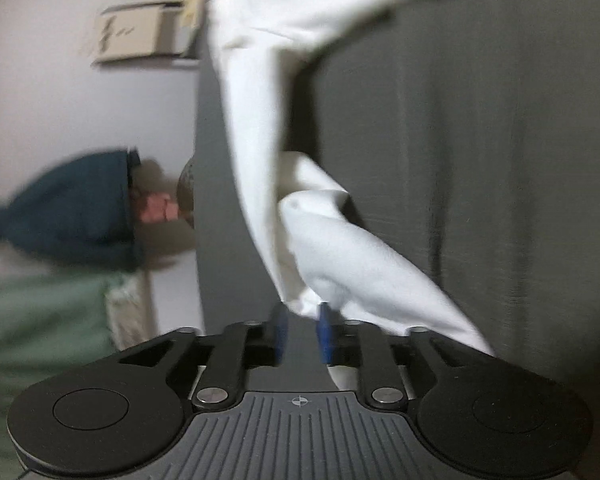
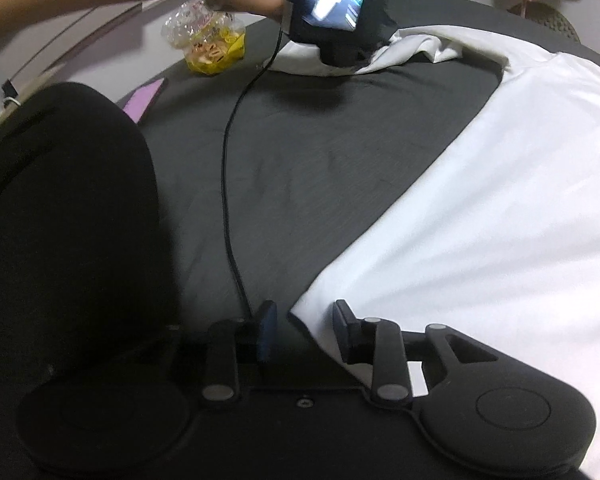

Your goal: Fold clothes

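Note:
A white shirt (image 2: 480,208) lies spread on the dark grey table cover (image 2: 308,152). My right gripper (image 2: 305,322) is open low over the table, and the shirt's near corner reaches in between its blue-padded fingers. Across the table a hand holds my left gripper (image 2: 340,58) down on a bunched sleeve (image 2: 416,50). In the left wrist view the white shirt (image 1: 340,248) stretches from the top of the frame down to the left gripper (image 1: 302,320). Its fingers stand close together on a fold of the cloth, and the view is blurred.
A clear bag of yellow snacks (image 2: 210,46) and a pink sheet (image 2: 142,98) lie at the table's far left. A black cable (image 2: 228,184) runs across the cover to my right gripper. A large black shape (image 2: 68,208) fills the left side.

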